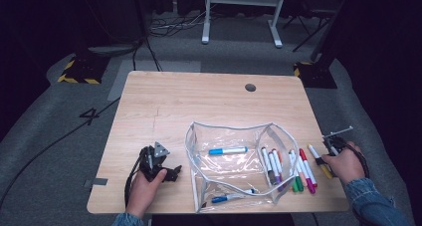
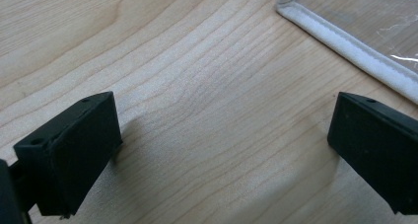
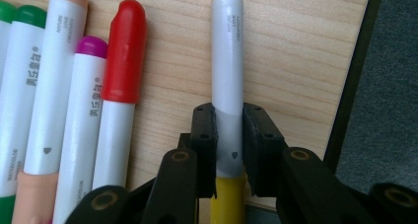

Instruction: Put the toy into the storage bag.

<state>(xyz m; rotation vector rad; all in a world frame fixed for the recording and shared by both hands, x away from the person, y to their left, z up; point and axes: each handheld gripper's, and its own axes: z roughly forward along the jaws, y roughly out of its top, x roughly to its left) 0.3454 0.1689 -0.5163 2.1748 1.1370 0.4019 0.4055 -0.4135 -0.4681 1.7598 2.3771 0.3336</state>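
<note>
- At four o'clock on the table [image 1: 164,94], the right tongs [image 3: 229,135] are clamped on the yellow marker [image 3: 227,61] — it lies flat by the table's edge.
- Beside it, toward nine o'clock, lie the red marker [image 3: 121,71] and other markers.
- At eight o'clock the left tongs [image 2: 222,150] stand apart over bare wood — just beside the clear pouch [image 1: 199,136].

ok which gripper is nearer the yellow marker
Right. The right gripper is closed around the yellow marker at the table's right edge. The left gripper sits open on bare wood left of the clear pouch, across the table from it.
</note>
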